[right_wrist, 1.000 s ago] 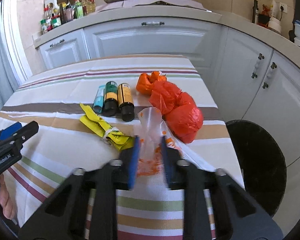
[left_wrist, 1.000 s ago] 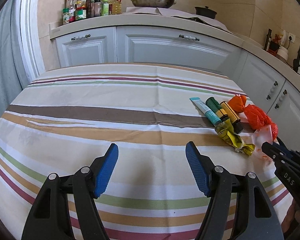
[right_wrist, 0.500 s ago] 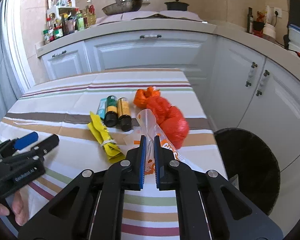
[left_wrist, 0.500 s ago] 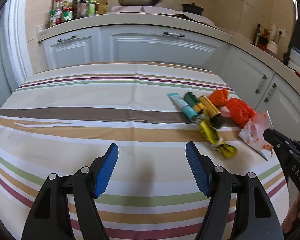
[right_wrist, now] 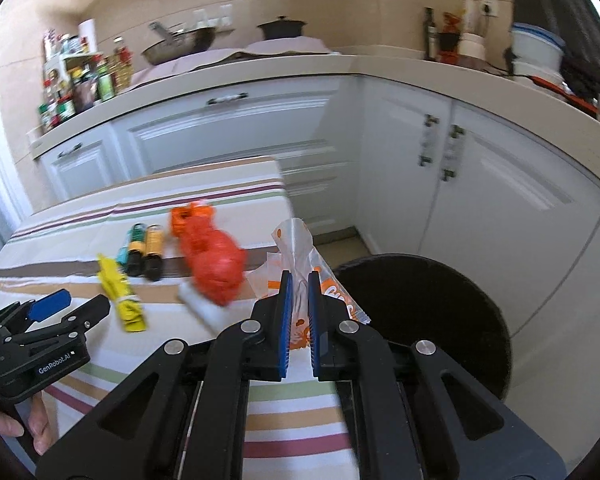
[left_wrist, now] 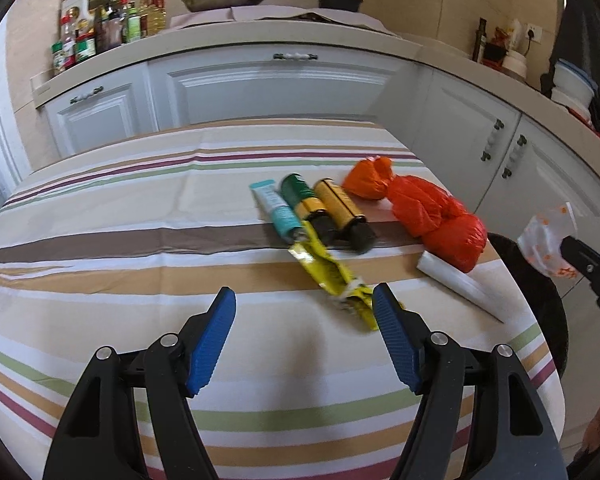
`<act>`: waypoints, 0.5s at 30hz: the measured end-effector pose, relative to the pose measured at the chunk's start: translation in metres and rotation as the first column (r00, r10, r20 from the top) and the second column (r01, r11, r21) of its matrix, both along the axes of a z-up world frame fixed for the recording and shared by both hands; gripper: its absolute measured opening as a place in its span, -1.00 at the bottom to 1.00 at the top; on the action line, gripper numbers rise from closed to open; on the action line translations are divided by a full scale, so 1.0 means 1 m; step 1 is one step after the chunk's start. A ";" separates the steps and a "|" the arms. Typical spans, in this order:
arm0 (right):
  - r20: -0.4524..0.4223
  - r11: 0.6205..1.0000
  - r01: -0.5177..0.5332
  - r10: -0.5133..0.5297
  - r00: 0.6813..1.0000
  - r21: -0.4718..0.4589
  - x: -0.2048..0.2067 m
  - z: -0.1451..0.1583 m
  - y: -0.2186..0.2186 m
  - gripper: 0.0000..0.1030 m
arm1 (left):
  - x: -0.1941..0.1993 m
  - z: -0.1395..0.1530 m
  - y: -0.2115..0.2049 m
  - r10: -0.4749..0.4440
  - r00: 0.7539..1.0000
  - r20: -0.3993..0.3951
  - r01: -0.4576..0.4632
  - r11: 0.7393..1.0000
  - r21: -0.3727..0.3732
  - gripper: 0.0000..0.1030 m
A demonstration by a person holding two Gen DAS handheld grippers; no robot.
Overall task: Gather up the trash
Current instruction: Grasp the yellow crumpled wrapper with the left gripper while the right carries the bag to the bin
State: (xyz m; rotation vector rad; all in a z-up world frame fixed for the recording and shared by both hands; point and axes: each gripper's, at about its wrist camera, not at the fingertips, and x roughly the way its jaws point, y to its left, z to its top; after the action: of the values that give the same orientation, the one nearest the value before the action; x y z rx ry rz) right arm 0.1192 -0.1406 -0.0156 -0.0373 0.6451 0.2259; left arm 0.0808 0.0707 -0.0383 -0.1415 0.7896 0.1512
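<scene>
Nearest, the right gripper (right_wrist: 299,312) has its blue-padded fingers (right_wrist: 285,320) pinched together on a crinkled clear plastic bag with orange print (right_wrist: 300,248), held up off the striped-cloth worktop (left_wrist: 140,220) by its right edge. Just right and beyond sits a round black trash bin (right_wrist: 428,312) on the floor. The left gripper (left_wrist: 304,336) hovers low over the near worktop, fingers (left_wrist: 212,340) spread wide with nothing between them. Past it lies a crumpled yellow wrapper (left_wrist: 332,276), with a white paper roll (left_wrist: 456,284) to its right. Farther on are a teal tube (left_wrist: 278,212), two dark-capped yellow bottles (left_wrist: 340,212) and knotted orange plastic bags (left_wrist: 428,208). White cabinets (left_wrist: 276,88) stand at the far side.
</scene>
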 end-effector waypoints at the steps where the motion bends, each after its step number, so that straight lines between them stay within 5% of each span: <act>1: -0.001 1.000 0.012 -0.012 1.000 0.002 0.001 -0.001 -0.006 -0.85 | 0.002 -0.001 -0.002 -0.001 1.000 -0.005 0.001 1.000 0.002 0.34; 15: -0.020 0.995 0.092 -0.092 0.996 0.028 0.013 -0.015 -0.049 -0.85 | 0.031 -0.018 -0.013 0.001 0.994 -0.109 0.000 1.000 0.001 0.45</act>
State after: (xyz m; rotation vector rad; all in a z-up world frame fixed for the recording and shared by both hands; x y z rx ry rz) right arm 0.1322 -0.1896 -0.0308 0.0227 0.6604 0.1467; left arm 0.1119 0.0581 -0.0559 -0.1331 0.8982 0.1609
